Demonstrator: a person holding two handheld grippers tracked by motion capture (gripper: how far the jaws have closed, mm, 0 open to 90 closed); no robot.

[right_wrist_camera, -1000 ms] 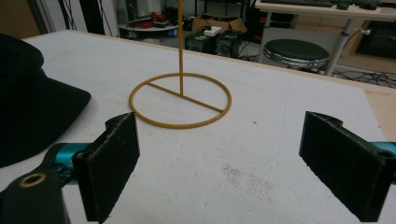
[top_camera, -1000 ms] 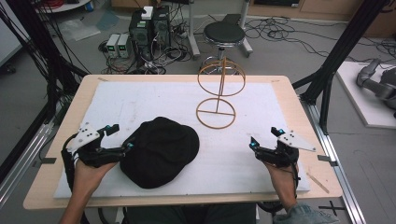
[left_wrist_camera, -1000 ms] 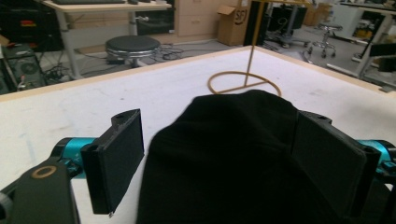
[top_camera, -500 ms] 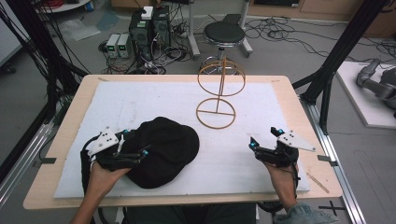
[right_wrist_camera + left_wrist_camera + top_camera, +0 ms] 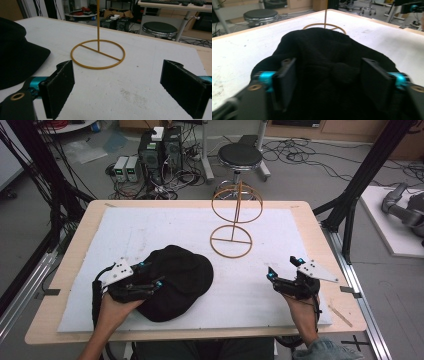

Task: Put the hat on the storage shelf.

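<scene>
Two grippers work over a white mat, and everything sits relative to the black cap lying on it. From the high view, the left gripper reaches onto the cap's near-left side, its jaws astride the fabric. The right gripper rests well to the right of the cap, on bare mat, jaws wide apart with nothing between them. A yellow wire stand rises beyond the cap, to its right.

Along the left gripper view, the cap bulges up between the two black jaws, which have just been closing in; I cannot tell whether the pads press the cloth yet.

Along the right gripper view, the cap's brim lies off to the left, and the stand's ring base sits ahead.
</scene>
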